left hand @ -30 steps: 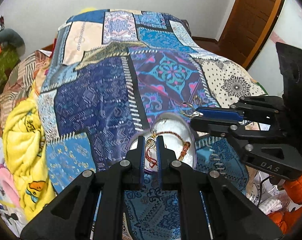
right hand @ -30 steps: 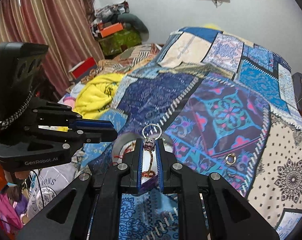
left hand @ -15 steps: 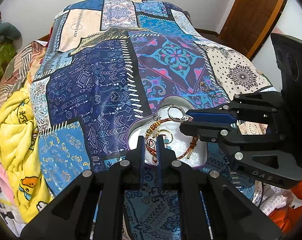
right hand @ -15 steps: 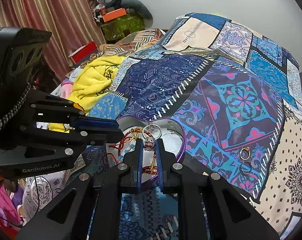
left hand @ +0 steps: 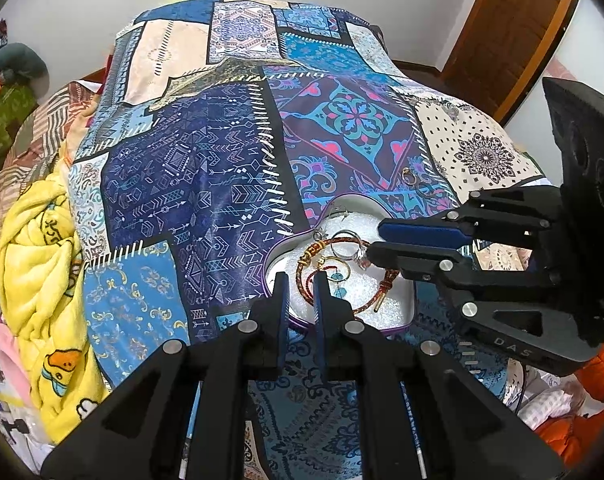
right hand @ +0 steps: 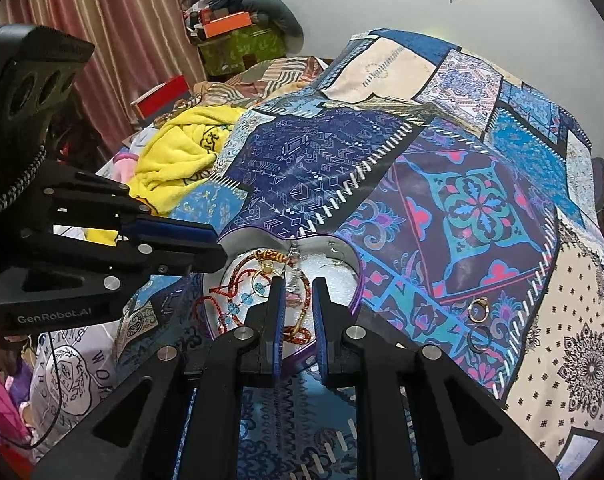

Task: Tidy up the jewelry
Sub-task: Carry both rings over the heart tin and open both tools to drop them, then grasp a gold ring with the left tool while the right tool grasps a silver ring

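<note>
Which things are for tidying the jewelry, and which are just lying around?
For the job:
- heart-shaped tin
- braided bracelet
- two rings on the quilt
- left claw
- right claw

Just lying about:
- yellow blanket
- orange box
- wooden door

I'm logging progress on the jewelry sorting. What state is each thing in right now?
Heart-shaped tin: lid off, jewelry inside.
Red cord bracelet: lying in the tin.
Two rings: loose on the bedspread, outside the tin.
Bedspread: spread over the bed.
Yellow blanket: crumpled beside the bed.
Left gripper: open, over the tin.
Right gripper: open, over the tin.
</note>
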`<control>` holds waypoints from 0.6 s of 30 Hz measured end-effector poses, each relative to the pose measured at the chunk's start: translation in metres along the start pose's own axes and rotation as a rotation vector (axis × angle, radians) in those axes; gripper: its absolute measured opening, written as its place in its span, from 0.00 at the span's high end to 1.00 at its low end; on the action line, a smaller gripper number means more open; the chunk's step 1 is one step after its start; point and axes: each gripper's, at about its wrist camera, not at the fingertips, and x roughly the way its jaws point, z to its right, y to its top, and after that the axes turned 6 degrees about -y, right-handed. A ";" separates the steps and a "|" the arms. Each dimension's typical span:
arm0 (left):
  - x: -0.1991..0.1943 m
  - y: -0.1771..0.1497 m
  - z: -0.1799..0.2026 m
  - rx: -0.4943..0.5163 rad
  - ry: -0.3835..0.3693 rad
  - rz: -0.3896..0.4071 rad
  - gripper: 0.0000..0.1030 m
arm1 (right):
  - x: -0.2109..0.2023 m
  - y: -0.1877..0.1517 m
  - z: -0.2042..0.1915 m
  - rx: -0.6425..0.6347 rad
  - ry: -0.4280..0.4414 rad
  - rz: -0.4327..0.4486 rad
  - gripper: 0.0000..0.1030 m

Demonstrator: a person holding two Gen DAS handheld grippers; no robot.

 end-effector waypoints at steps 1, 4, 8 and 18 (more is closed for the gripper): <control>-0.002 0.000 0.000 0.000 0.004 0.003 0.90 | -0.002 0.000 0.001 0.002 -0.006 0.006 0.83; -0.008 0.002 0.002 0.003 0.014 0.016 0.87 | -0.009 0.001 0.004 0.010 -0.017 0.025 0.79; -0.017 0.005 0.007 0.015 0.033 0.048 0.73 | -0.018 0.002 0.011 0.032 -0.029 0.050 0.78; -0.029 0.029 0.031 0.073 0.064 0.118 0.64 | -0.043 0.000 0.047 0.116 -0.090 0.112 0.68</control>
